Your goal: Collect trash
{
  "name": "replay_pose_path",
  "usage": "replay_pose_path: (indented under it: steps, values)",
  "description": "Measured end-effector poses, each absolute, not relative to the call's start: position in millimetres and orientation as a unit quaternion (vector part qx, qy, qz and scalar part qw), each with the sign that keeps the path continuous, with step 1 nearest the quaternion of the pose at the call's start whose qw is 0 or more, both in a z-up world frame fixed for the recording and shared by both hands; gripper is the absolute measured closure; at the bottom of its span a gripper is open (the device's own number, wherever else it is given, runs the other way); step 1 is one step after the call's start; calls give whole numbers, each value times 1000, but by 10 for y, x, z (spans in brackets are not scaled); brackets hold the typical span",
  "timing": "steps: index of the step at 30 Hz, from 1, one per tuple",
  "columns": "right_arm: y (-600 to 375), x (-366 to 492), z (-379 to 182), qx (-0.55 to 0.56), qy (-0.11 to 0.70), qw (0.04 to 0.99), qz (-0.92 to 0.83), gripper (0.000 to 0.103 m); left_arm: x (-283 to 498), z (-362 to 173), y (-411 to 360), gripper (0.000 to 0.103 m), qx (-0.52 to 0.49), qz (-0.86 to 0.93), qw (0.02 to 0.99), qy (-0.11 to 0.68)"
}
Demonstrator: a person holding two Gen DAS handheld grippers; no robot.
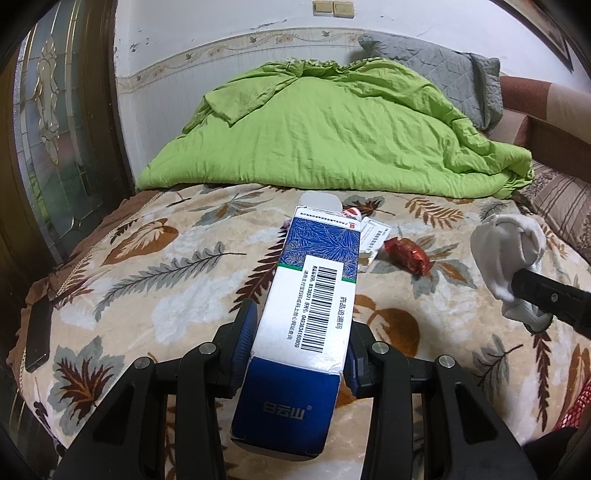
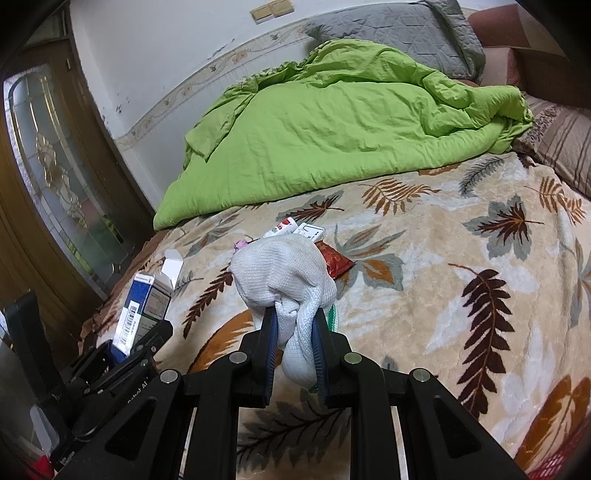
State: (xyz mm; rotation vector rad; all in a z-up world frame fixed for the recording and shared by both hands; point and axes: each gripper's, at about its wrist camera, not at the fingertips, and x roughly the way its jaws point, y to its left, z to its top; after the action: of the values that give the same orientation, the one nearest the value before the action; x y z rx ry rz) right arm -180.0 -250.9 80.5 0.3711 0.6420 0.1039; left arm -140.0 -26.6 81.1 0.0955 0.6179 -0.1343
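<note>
While both grippers hang over the leaf-print blanket (image 2: 461, 236), each has something clamped. Left gripper (image 1: 301, 334): jaws partly closed, blue pads pressing both long sides of a blue-and-white medicine box (image 1: 314, 295), barcode face up, far flap open, box pointing away toward the green duvet (image 1: 332, 136). Right gripper (image 2: 293, 328): jaws nearly together, pinching a bunched white sock (image 2: 284, 273) with a bit of green trim at its right edge; the sock bulges above the fingertips and hangs down between them. From the left wrist view the same sock shows at right, held up off the bed.

Trash left on the blanket, near the middle, beyond both grippers: red foil candy wrapper (image 1: 408, 254), small white carton (image 1: 375, 238) just beside it, a red-and-white packet (image 2: 282, 226) behind that, a pink scrap (image 2: 242, 244) close by; whether these touch is hard to tell. Grey quilted pillow (image 2: 399, 29) and striped pillow (image 2: 565, 147) at the head end. Dark phone-like slab (image 1: 37, 338) lies at the blanket's left edge. Wooden door with patterned glass (image 1: 48, 122) on the left
</note>
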Motion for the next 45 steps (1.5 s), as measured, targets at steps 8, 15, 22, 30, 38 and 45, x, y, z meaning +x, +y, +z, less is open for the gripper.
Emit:
replay_pose_path:
  steps: [8,15,22,30,38,45]
  values:
    - [-2860,-2190,871,232,317,919,36,83,-1641,914,-407,63,54,-126,947,290]
    - [-3318,-2813,1006,242,311,919,-4,81,-1986,1034,-810,63,66,-216,930,290]
    - [-3920,-3674,1110,256,305,914,-81,82,-2364,1236,-1384,63,82,-327,897,286]
    - [-4525,-4485,1157,273,296,896,-189,82,-2796,1343,-2195,63,95,-459,826,314]
    - [-4811,-4841,967,306,301,873,-231,81,-3220,1206,-2890,63,128,-535,759,349]
    - [-4935,-4905,754,323,323,853,-252,67,-3400,998,-3173,56,145,-558,717,391]
